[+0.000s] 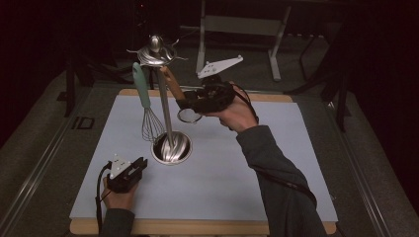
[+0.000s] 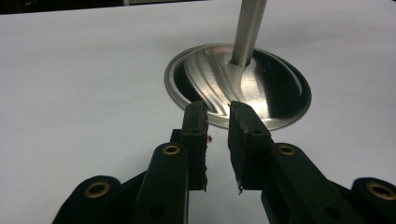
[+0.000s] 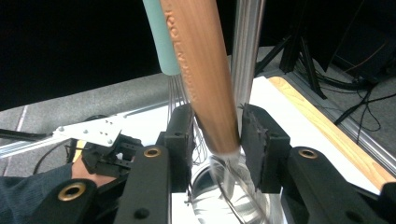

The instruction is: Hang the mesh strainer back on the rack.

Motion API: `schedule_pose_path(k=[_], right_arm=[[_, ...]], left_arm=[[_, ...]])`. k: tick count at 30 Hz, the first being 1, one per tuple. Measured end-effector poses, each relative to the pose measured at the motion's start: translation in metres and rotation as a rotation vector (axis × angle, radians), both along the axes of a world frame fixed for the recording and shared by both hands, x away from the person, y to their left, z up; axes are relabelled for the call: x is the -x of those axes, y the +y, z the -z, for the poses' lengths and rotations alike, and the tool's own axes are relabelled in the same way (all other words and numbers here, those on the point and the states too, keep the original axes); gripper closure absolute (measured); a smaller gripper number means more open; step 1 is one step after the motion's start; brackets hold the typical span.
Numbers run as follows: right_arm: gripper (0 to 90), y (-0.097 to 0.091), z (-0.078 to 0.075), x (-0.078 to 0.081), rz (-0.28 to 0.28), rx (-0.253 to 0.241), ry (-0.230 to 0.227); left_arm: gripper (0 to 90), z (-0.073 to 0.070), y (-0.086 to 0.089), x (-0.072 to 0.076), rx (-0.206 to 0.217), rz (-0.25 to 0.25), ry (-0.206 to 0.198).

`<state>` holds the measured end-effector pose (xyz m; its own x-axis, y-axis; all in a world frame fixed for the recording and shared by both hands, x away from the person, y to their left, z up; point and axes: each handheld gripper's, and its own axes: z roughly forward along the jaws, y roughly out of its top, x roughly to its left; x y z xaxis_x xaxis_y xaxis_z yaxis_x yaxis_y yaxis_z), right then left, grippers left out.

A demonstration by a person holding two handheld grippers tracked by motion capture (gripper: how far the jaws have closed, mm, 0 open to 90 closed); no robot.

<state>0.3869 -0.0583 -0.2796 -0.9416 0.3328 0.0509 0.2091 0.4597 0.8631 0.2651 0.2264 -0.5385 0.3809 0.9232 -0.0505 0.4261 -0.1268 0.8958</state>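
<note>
The right gripper is raised beside the steel stand, its jaws parted around the wooden-handled strainer; the pads seem just clear of the handle, hard to tell. The strainer is hung from the top hooks next to the teal whisk. The left gripper is rested at the base rim, half open, empty. Open mat is left right of the stand.

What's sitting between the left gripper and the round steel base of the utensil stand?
Nothing: bare white mat runs from the left gripper to the round steel base, as the left gripper view shows; the jaws stand parted at its rim.
</note>
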Motion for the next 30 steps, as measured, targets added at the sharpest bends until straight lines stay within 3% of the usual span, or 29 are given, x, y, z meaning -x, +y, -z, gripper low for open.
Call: schedule_pose_path(k=[12,30], right_arm=[[65.2,-0.003,0.0,0.001,-0.001,0.013,-0.007],[69.2,-0.03,0.017,-0.002,0.033,0.126,-0.035]], left_arm=[[76.9,0.0,0.0,0.0,0.002,0.0,-0.001],[76.8,0.0,0.0,-0.001,0.003,-0.003,0.007]])
